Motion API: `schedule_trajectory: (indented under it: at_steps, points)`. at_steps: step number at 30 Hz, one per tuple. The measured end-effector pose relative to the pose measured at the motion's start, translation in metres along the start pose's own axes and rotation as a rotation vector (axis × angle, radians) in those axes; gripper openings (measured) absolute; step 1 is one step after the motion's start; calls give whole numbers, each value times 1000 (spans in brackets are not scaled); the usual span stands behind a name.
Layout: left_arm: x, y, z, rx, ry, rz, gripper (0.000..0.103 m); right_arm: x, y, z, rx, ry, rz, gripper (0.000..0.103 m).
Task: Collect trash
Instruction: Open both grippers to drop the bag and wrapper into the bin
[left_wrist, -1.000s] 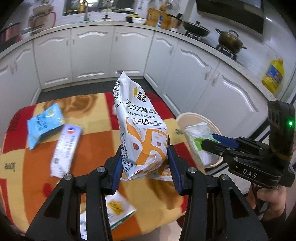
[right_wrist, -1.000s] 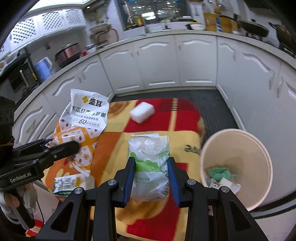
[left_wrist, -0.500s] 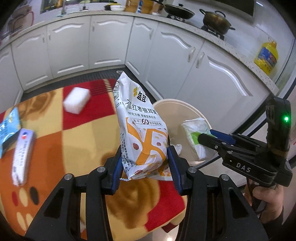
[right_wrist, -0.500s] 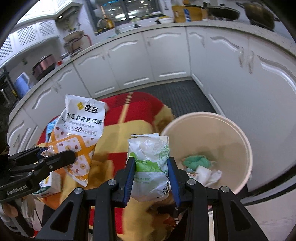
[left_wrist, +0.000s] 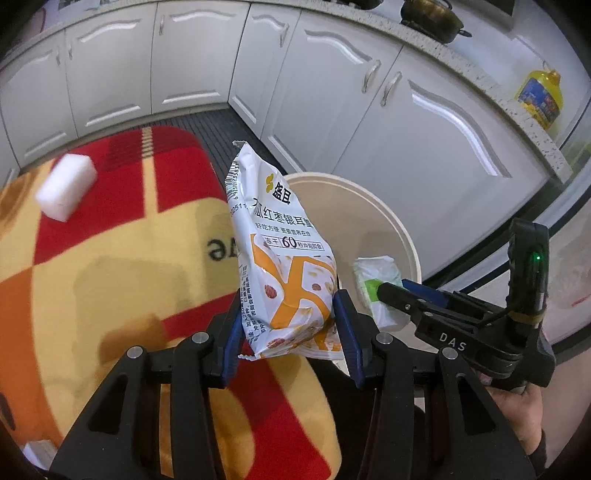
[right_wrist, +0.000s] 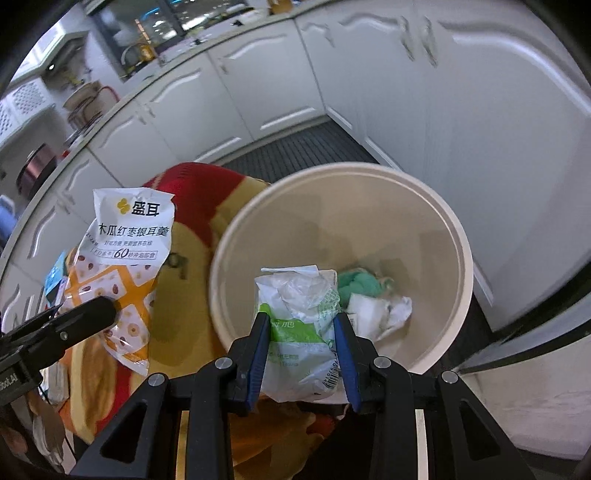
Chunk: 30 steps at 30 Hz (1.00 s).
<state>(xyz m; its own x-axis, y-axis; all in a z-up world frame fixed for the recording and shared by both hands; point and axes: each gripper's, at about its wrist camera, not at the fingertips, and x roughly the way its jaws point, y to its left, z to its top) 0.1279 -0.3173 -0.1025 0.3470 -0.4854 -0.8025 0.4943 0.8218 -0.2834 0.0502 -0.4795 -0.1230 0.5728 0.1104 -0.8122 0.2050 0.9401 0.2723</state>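
Observation:
My left gripper (left_wrist: 288, 332) is shut on a white and orange snack bag (left_wrist: 280, 254), held upright above the table's right edge beside the cream trash bin (left_wrist: 388, 218). My right gripper (right_wrist: 301, 350) is shut on a white and green tissue packet (right_wrist: 299, 332), held over the near side of the bin (right_wrist: 436, 206). The bin holds a green wad (right_wrist: 360, 282) and crumpled white paper (right_wrist: 380, 310). The snack bag also shows in the right wrist view (right_wrist: 125, 258), and the tissue packet in the left wrist view (left_wrist: 376, 280).
A red, yellow and orange cloth (left_wrist: 110, 258) covers the table, with a white sponge block (left_wrist: 66, 186) at its far left. White kitchen cabinets (left_wrist: 388, 122) stand close behind the bin. A yellow oil bottle (left_wrist: 539, 96) stands on the counter.
Both grippers have moved right, from over the table to the bin, each with its package. The tissue packet now hangs over the bin's opening.

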Motion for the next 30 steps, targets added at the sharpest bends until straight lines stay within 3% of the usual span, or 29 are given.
schedule_trajectory:
  at_steps: [11, 13, 16, 30]
  points:
    - [21, -5, 5, 11, 10, 9, 46, 28, -19, 4, 54, 38, -31, 34]
    - [23, -6, 7, 12, 14, 4, 54, 30, -21, 4, 60, 40, -41, 34]
    - [24, -4, 8, -4, 21, -19, 66, 33, -20, 5, 68, 44, -73, 49]
    - [-22, 4, -9, 4, -17, 1, 66, 10, -2, 1, 48, 22, -43, 50]
